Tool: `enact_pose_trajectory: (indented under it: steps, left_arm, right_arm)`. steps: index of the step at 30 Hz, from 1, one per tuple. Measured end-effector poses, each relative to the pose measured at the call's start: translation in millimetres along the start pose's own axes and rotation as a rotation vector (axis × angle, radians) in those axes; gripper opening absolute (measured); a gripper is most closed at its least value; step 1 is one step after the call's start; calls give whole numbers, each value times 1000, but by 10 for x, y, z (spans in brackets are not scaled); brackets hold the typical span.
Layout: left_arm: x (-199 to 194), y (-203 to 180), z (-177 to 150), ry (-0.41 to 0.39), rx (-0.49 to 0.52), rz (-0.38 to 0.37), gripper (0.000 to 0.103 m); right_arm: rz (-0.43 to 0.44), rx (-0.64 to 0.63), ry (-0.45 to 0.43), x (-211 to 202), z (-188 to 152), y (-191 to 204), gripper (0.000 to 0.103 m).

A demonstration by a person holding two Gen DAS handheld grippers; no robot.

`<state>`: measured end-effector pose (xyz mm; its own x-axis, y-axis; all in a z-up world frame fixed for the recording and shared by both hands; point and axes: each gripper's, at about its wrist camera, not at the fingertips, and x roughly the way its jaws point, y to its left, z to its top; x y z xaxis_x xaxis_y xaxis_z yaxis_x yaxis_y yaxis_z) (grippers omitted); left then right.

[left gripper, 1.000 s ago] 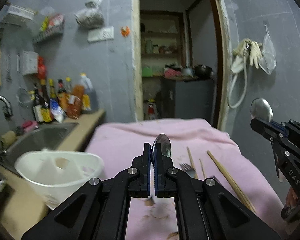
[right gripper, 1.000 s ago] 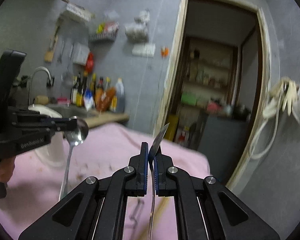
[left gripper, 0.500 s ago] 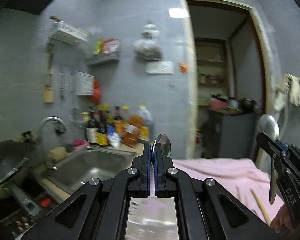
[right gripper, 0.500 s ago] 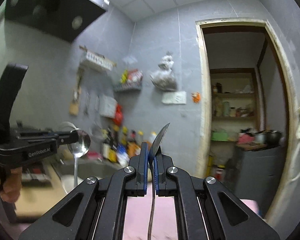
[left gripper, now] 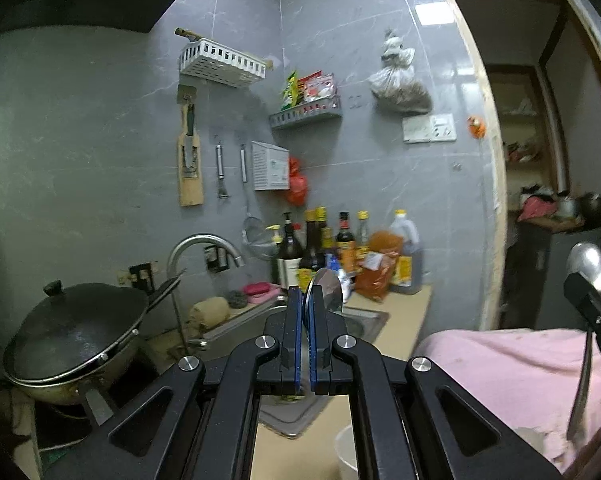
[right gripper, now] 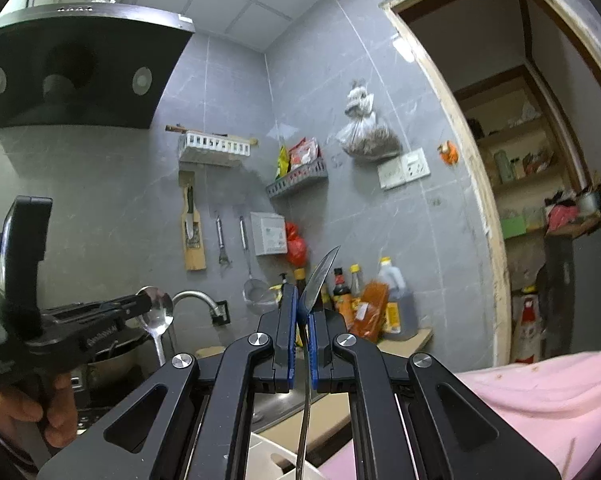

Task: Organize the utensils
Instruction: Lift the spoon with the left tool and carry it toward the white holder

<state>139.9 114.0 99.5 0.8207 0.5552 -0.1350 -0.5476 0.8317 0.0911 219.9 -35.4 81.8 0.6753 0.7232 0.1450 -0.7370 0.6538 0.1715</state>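
Observation:
My left gripper (left gripper: 307, 312) is shut on a steel spoon (left gripper: 324, 290), bowl up, held high over the counter by the sink. It also shows in the right wrist view (right gripper: 146, 304) with its spoon (right gripper: 158, 316) hanging handle down. My right gripper (right gripper: 303, 312) is shut on a second steel spoon (right gripper: 320, 276), bowl up, handle hanging down between the fingers. That gripper shows at the right edge of the left wrist view (left gripper: 580, 284) with its spoon (left gripper: 586, 260). A white utensil holder (right gripper: 276, 456) sits below both grippers; its rim also shows in the left wrist view (left gripper: 346, 452).
A steel sink (left gripper: 356, 320) with a tap (left gripper: 198, 244) lies ahead. Sauce bottles (left gripper: 340, 248) stand at the back of the counter. A lidded wok (left gripper: 72, 332) sits left. A pink cloth (left gripper: 512, 368) covers the table at right. A doorway (left gripper: 548, 184) opens at far right.
Both grippers have risen and swung left with their spoons, from over the pink cloth toward the sink and wall. The white holder has dropped to the bottom of the views.

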Motion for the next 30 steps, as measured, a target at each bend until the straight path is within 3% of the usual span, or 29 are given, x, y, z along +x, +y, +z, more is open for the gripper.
enact_pose_trajectory:
  steps: [9,19,22,25,30]
  left_arm:
    - [271,-153,-278,59,24,16,1]
    - [418,-117,-358,102,21,11,1]
    - [427,-102,-364,95,24,34,1]
    - [393,-31,-314,84,-23,-1,1]
    - [257,0,-180,0,-16,49,1]
  right_arm:
    - [55,58,53,148,-236,-49,3]
    - [44,22,112,239,-464,-32,3]
    - [37,-7,131,239,-509,-1,3]
    - [40,-4,135,221,-527,-6,3]
    - [43,-3,130,223,-517,-9,3]
